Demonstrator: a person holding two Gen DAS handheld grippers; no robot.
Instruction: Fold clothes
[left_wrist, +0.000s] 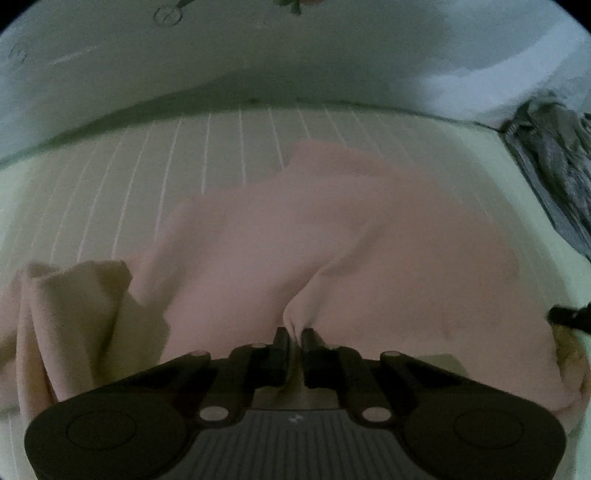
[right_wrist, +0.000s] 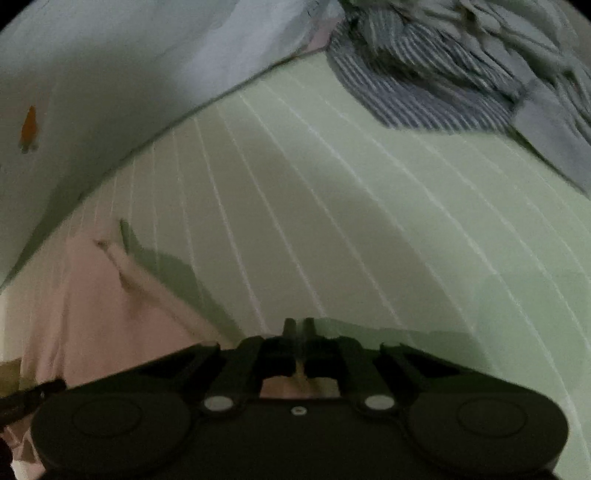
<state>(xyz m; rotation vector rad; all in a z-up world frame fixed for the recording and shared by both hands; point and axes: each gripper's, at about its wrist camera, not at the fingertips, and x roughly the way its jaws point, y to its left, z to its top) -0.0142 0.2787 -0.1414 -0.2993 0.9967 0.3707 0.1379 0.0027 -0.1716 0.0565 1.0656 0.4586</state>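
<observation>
The left hand-held gripper (left_wrist: 294, 334) points forward and low over the bed, its two fingers drawn nearly together with a pinch of the pink garment (left_wrist: 332, 240) gathered between them. From that pinch the cloth rises in a ridge and spreads ahead and to both sides across the sheet (left_wrist: 122, 177), which is pale green with thin white stripes. At the near left a cream-coloured fold (left_wrist: 74, 306) of cloth lies bunched, touching the pink cloth; whether it is part of the same garment cannot be told. At the right edge of the left wrist view a dark tip of the other tool (left_wrist: 569, 315) shows just beside the pink cloth.

The right hand-held gripper (right_wrist: 300, 326) also lies low and level, its fingers close together; a sliver of pink shows between and behind them, so it seems clamped on the garment's edge, though blur leaves this uncertain. The rest of the pink cloth lies to its left, ending in a pointed corner. Bare sheet stretches ahead. Farther off, at the far right, a heap of blue-striped clothes (right_wrist: 424, 85) rests on the bed. Beyond runs a pale wall (left_wrist: 221, 55).
</observation>
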